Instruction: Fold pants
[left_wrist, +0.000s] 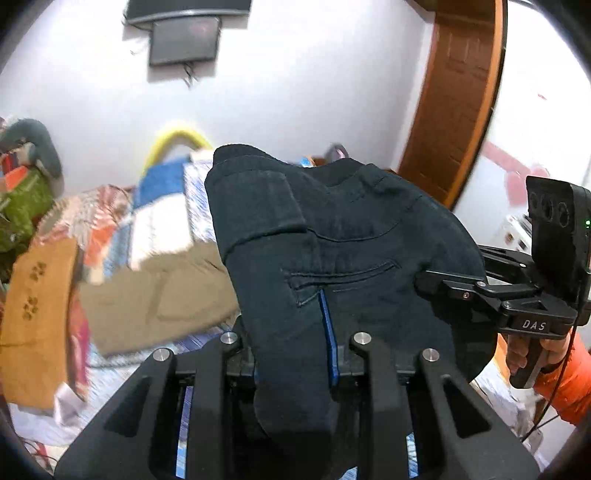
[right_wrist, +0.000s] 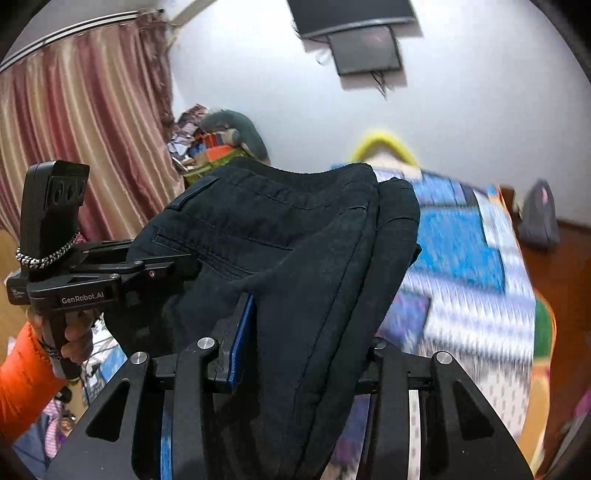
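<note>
Now pants (left_wrist: 332, 229) held up over the bed (right_wrist: 461, 258).
Left tongs (left_wrist: 295, 332) and right tongs (right_wrist: 295, 332) each clamp the waistband, so the legs probably hang straight.

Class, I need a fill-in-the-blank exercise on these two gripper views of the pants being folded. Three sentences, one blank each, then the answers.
1. Both the left gripper and the right gripper are shut on the dark ____ .
2. The pants are held up in the ____, not lying flat on the bed.
3. The sleeve of the person holding the grippers is ____ in colour.

Missing words: pants; air; orange
</note>
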